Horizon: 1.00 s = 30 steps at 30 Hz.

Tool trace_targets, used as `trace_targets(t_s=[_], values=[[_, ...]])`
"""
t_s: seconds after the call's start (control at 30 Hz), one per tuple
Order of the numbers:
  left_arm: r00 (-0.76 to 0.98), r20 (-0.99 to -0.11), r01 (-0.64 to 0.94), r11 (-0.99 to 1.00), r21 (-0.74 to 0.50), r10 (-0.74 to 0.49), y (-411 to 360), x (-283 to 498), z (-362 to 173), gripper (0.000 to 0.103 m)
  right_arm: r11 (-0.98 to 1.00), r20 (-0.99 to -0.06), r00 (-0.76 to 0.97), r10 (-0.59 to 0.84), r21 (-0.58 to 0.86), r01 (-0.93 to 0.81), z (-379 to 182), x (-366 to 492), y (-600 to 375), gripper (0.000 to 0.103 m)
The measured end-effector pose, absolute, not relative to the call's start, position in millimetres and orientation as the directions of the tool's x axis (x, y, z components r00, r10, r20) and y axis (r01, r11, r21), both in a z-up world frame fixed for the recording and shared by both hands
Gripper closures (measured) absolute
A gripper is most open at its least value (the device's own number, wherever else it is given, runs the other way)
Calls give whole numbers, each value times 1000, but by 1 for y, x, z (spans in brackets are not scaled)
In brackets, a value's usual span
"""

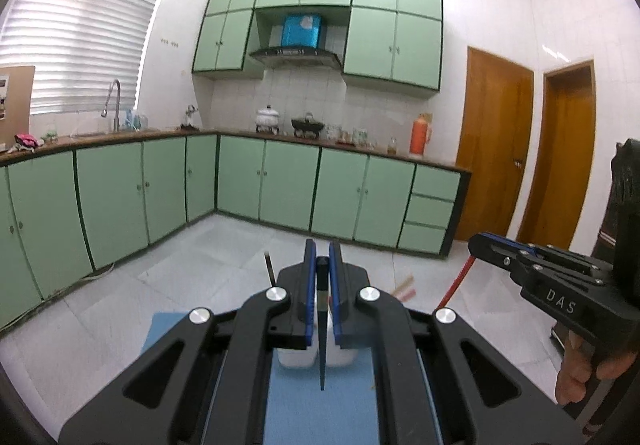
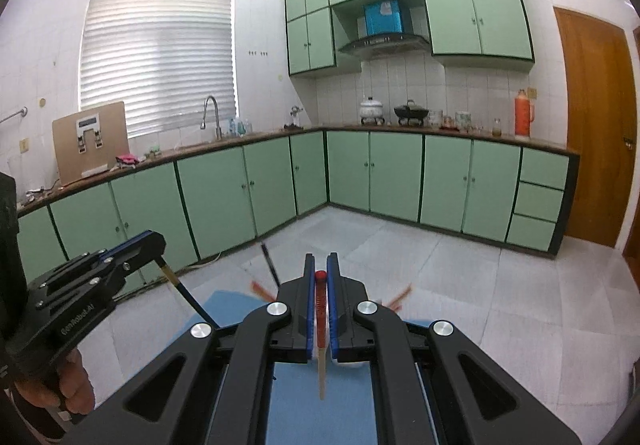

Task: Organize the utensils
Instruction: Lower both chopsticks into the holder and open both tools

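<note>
Blue mat (image 1: 352, 397) under white holder (image 1: 296, 359)

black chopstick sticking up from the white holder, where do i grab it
Take the exposed top end of the black chopstick, coming down from above, pads either side of the shaft. It stands nearly upright in the white holder, so only that end is reachable.

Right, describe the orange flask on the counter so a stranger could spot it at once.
Follow the green base cabinets along the back wall to the counter's right end, near the wooden door. There stands the orange flask, upright, taller than the jars beside it, and the only orange thing on that counter.
</note>
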State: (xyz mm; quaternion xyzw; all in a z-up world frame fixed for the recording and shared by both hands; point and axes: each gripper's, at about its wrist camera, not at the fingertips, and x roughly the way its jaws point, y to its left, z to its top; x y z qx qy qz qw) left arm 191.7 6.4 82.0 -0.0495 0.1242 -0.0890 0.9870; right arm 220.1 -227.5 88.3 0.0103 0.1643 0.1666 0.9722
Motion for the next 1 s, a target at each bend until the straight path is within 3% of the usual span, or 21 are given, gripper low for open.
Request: trace_targets(t_s=[0.43,0.7,1.0], values=[[986,-81,138,985,-102,-146,-10,253,132,97,956,-254,921,294,68,-287,124,294,-228,97],[984,-125,115,989,-97,-127,-20,315,100,97,963,-279,922,269,63,-262,108,343,-226,97],[965,-232,98,990,-99,-119,-18,363,49,97,965,-372,891,261,73,-252,52,376,-219,97]])
